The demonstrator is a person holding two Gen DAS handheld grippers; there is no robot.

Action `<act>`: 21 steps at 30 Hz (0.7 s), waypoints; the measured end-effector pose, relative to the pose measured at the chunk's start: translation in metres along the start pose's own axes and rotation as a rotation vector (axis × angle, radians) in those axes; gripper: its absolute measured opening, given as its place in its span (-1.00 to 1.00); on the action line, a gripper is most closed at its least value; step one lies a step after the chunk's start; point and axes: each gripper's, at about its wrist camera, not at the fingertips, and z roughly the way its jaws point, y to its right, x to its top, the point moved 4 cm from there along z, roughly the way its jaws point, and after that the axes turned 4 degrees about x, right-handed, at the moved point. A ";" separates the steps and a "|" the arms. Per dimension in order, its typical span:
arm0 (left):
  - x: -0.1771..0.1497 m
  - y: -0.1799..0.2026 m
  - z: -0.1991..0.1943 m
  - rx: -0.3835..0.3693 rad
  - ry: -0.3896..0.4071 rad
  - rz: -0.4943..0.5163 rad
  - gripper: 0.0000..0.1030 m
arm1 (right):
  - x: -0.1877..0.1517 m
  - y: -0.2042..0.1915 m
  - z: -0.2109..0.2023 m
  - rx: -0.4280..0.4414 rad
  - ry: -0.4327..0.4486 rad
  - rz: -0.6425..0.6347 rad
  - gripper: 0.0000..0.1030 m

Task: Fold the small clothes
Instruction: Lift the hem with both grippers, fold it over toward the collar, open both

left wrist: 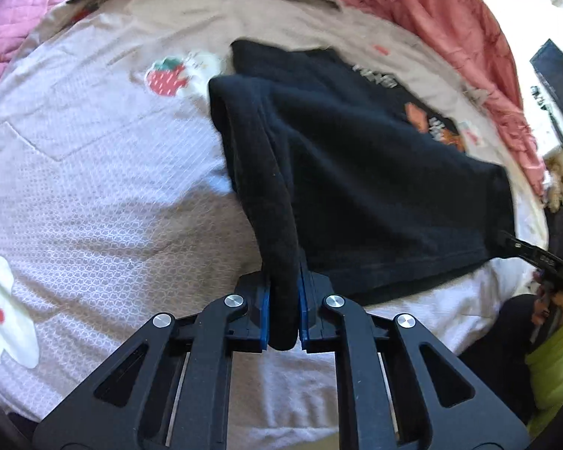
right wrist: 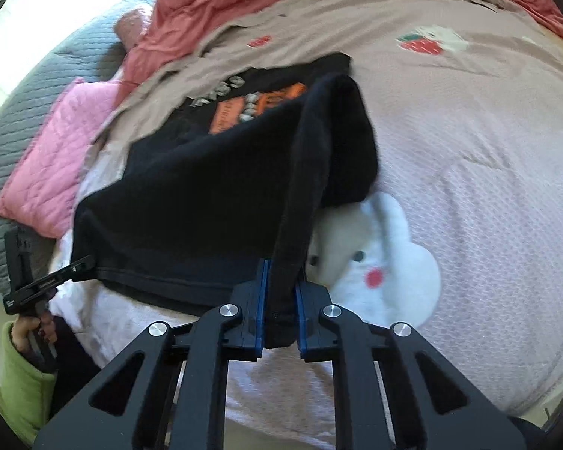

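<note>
Black fleecy T-shirt (left wrist: 356,172) with an orange and white print lies on the pale pink quilted bedspread (left wrist: 94,195), its near hem lifted. From the left wrist camera, my left tongs (left wrist: 284,318) are clenched on a bunched hem corner, blue pads pressed against the cloth from both sides. At about three o'clock my right tongs (left wrist: 506,242) reach the other hem corner; whether they grip it I cannot tell from here. I judge this the first fold: hem raised, ready to go toward the collar at twelve o'clock.

From the right wrist camera, my right tongs (right wrist: 281,318) are likewise clamped on their corner of the shirt (right wrist: 191,195), and the left tongs (right wrist: 82,262) show at nine o'clock, touching the hem. The next move calls for both corners carried forward together, level, so the edge lands square over the print.

Counted: one shirt, two tongs, one white plush bunny patch (right wrist: 386,255), one strawberry patch (left wrist: 167,77), one pink quilted pillow (right wrist: 56,153).
</note>
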 end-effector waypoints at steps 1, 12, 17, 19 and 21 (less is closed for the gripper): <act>0.002 0.001 -0.005 -0.018 0.013 -0.003 -0.89 | 0.002 -0.002 -0.003 0.032 0.016 0.000 -0.78; 0.082 -0.025 -0.026 -0.193 0.185 -0.172 -0.90 | 0.085 0.006 -0.033 0.207 0.315 0.017 -0.79; 0.118 -0.035 -0.010 -0.158 0.237 -0.223 -0.90 | 0.125 0.025 -0.020 0.144 0.387 0.047 -0.79; 0.130 -0.039 0.002 -0.160 0.244 -0.242 -0.89 | 0.136 0.037 -0.009 0.115 0.395 0.071 -0.79; 0.136 -0.040 0.012 -0.142 0.252 -0.234 -0.88 | 0.144 0.052 0.008 0.084 0.398 0.106 -0.75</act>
